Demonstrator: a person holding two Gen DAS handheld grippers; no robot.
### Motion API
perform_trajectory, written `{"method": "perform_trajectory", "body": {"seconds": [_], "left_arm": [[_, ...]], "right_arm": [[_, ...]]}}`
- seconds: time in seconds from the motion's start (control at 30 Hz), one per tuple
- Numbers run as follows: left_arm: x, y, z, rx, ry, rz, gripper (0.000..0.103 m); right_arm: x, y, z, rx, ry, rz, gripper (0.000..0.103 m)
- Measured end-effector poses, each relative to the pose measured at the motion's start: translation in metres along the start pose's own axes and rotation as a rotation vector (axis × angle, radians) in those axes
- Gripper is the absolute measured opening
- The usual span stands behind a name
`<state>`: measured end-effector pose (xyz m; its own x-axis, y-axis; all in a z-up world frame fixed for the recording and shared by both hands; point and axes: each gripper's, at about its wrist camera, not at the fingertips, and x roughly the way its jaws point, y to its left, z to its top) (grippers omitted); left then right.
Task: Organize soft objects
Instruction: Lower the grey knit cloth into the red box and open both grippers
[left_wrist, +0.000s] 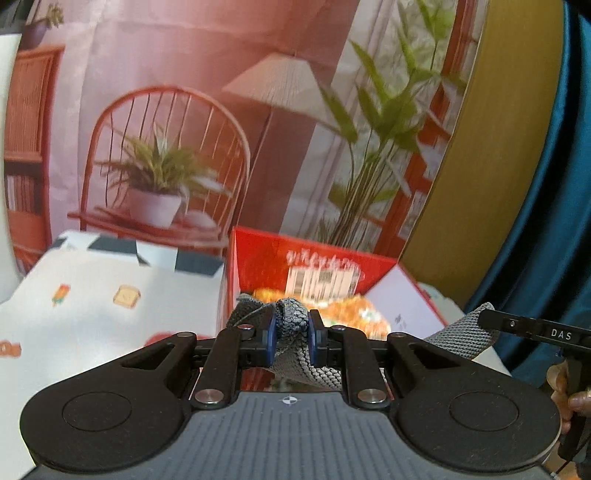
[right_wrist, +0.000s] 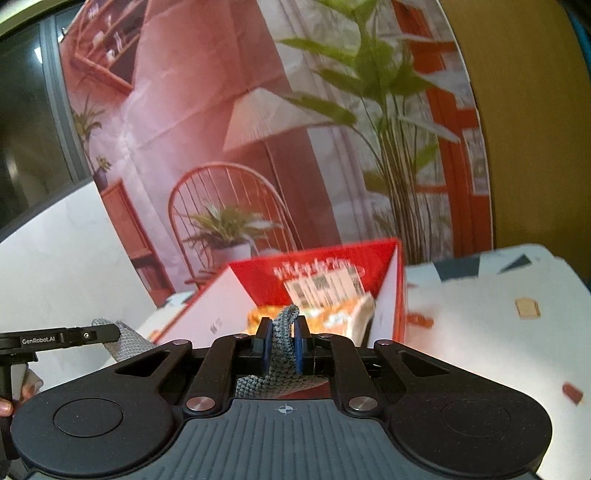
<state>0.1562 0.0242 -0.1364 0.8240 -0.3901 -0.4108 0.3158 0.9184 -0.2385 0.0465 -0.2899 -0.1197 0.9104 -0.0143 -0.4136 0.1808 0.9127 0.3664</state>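
The gray knitted cloth (left_wrist: 295, 332) is running out of sight under the left tongs (left_wrist: 291, 334) and the right tongs (right_wrist: 283, 341), the orange-and-white thing (left_wrist: 354, 314) inside the red box (left_wrist: 255, 254) is blurring beyond recognition, and the box's label print (right_wrist: 321, 286) is staying unreadable.

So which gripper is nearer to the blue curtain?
Right. The right gripper stands between the left gripper and the curtain, on the curtain's side of the cloth; the left gripper holds the cloth's other end, farther off.
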Motion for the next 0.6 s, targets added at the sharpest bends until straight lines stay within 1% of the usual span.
{"method": "perform_trajectory", "body": {"seconds": [0.2, 0.33, 0.47, 0.6], "left_arm": [[0.003, -0.007, 0.018, -0.007, -0.066, 0.009, 0.018], [0.016, -0.011, 0.031, -0.013, -0.085, 0.021, 0.018], [0.039, -0.012, 0.038, -0.005, -0.040, 0.026, 0.018], [0.065, -0.011, 0.036, 0.022, 0.050, 0.025, 0.018]], "right_arm": [[0.010, 0.002, 0.025, -0.023, -0.028, -0.012, 0.011], [0.024, 0.001, 0.040, -0.047, -0.039, -0.034, 0.011], [0.043, -0.002, 0.052, -0.085, -0.023, -0.066, 0.011], [0.062, -0.004, 0.053, -0.133, 0.031, -0.097, 0.011]]}}
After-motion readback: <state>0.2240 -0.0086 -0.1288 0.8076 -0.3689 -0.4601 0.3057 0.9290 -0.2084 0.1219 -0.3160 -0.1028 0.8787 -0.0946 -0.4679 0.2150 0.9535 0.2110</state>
